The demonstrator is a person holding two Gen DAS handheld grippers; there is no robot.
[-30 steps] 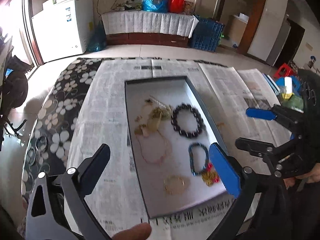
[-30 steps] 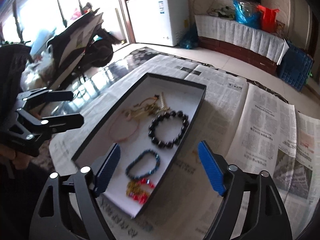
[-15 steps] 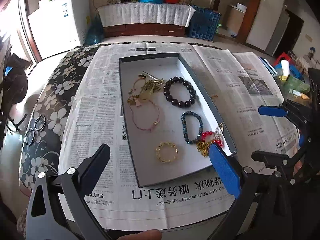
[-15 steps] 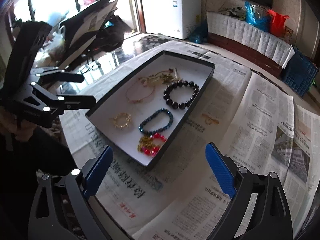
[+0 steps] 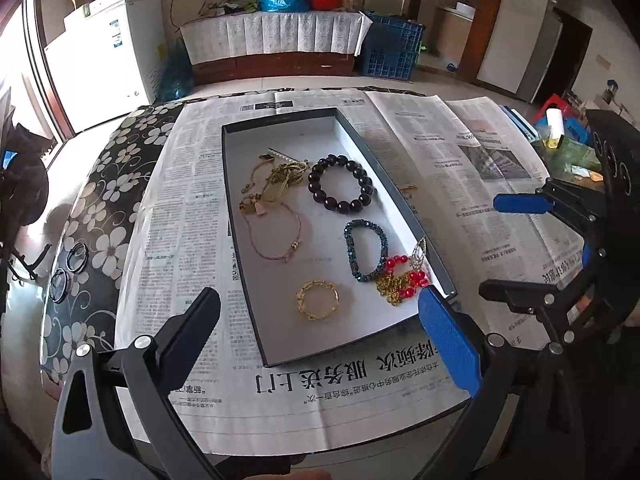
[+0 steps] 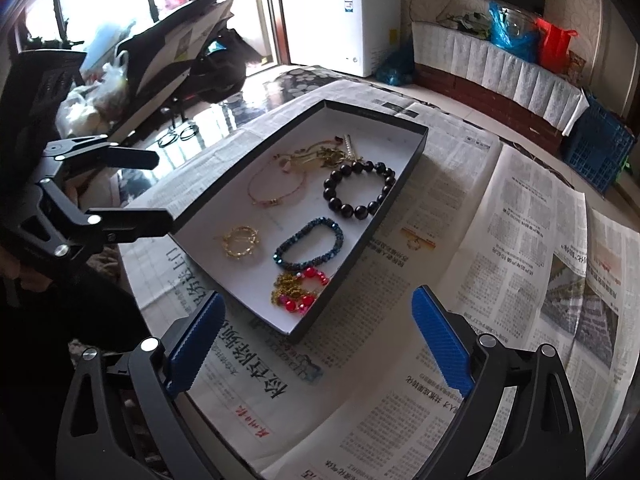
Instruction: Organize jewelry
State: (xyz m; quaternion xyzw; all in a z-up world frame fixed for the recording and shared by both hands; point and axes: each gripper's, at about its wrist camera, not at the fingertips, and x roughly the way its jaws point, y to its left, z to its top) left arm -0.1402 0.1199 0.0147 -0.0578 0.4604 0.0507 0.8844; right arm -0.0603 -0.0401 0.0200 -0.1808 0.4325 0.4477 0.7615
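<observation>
A shallow dark box with a white floor lies on newspaper. In it are a black bead bracelet, a blue bead bracelet, a gold bracelet, a red-bead and gold chain heap, a pink cord bracelet and a gold tangle. One small gold piece lies outside on the paper. My left gripper hovers open at the box's near end. My right gripper stands open to the box's right, holding nothing.
Newspaper sheets cover most of the table over a black floral cloth. Eyeglasses lie on the cloth at the left. Small clutter sits at the far right. A white freezer and a scooter stand beyond the table.
Both grippers have drawn back towards the table's near edge, so the whole box now shows. The right jaws have spread a little wider. The jewelry has not moved.
</observation>
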